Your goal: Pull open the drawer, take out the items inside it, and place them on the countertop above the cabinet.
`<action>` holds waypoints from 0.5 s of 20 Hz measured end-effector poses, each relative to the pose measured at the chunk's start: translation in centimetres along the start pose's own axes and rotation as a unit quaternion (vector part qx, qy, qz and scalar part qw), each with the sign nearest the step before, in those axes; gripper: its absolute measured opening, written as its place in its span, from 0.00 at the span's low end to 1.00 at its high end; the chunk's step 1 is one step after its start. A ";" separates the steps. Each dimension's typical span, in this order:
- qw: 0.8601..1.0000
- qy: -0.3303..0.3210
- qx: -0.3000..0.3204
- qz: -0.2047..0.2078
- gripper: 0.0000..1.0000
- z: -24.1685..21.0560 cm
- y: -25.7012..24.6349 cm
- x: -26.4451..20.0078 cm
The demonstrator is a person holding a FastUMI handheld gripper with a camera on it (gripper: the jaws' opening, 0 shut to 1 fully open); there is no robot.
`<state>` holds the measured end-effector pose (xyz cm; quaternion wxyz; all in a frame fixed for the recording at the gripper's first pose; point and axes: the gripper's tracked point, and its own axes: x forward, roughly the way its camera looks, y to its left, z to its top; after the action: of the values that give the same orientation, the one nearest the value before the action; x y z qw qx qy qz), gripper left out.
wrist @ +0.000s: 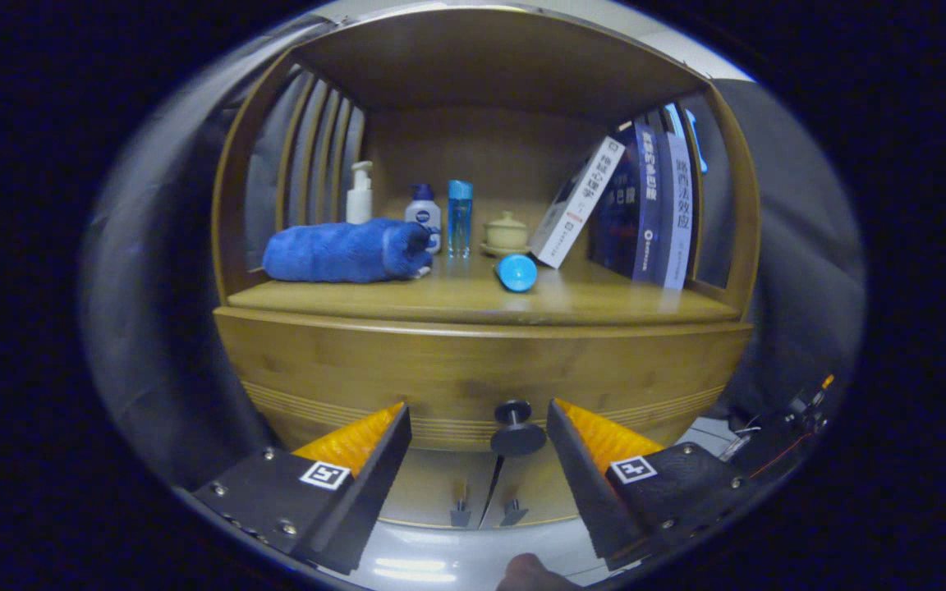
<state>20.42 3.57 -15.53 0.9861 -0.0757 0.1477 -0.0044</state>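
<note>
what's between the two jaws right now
The drawer knob sits in the gap of the open gripper, untouched, with the drawer front behind it, in the gripper view.

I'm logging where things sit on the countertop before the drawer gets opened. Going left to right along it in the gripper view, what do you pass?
Blue rolled towel → blue clear bottle → small lidded pot → blue cylinder lying down → leaning white book → upright dark books. The open gripper straddles the drawer knob below.
</note>
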 end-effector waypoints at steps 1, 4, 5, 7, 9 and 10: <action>1.000 -0.003 0.006 0.005 0.99 0.7 0.3 -1.4; 0.999 -0.021 0.023 0.020 0.99 2.6 0.6 -5.6; 0.999 -0.030 0.023 0.018 0.99 3.3 0.5 -6.7; 0.998 -0.041 0.031 0.023 0.99 4.3 0.5 -9.3; 0.998 -0.051 0.035 0.023 0.99 5.2 0.2 -11.7; 0.998 -0.055 0.029 0.019 0.99 5.6 -0.1 -12.6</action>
<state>10.02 4.64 -6.52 0.9944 -0.0441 0.0948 0.0145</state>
